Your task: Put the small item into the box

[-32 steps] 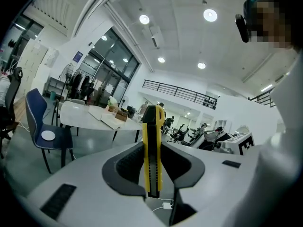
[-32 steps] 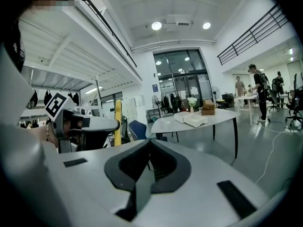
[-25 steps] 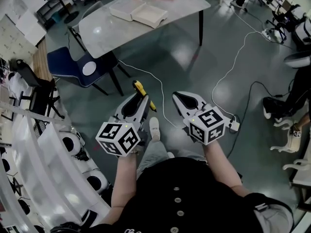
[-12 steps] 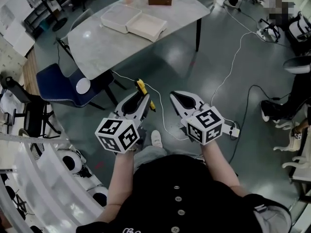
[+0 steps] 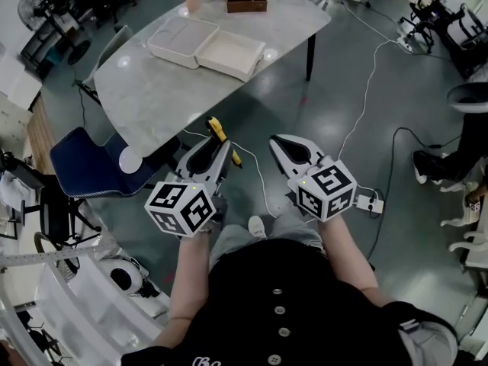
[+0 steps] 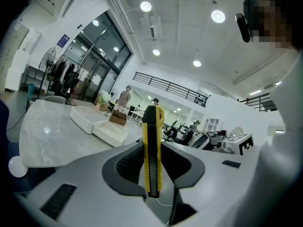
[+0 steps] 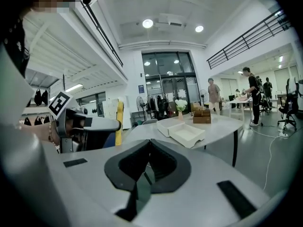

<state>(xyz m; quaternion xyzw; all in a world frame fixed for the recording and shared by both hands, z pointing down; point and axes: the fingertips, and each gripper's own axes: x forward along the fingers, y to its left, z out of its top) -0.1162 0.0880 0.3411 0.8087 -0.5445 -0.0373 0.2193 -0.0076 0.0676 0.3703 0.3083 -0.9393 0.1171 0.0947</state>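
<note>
left fingers [image 6: 128, 166] | pinch yellow cutter [image 6: 152, 150] between them | cutter upright

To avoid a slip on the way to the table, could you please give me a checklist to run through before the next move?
1. Yellow knife gripped: ok, the left claw is shut on it, with the knife upright.
2. Right claw free: ok, it is shut with nothing in it.
3. Box open: ok, it lies open on the table.
4. Box within reach: not ok, the table stands ahead across the floor.
5. Walking path clear: not ok, a white cable lies on the floor just ahead.
</note>
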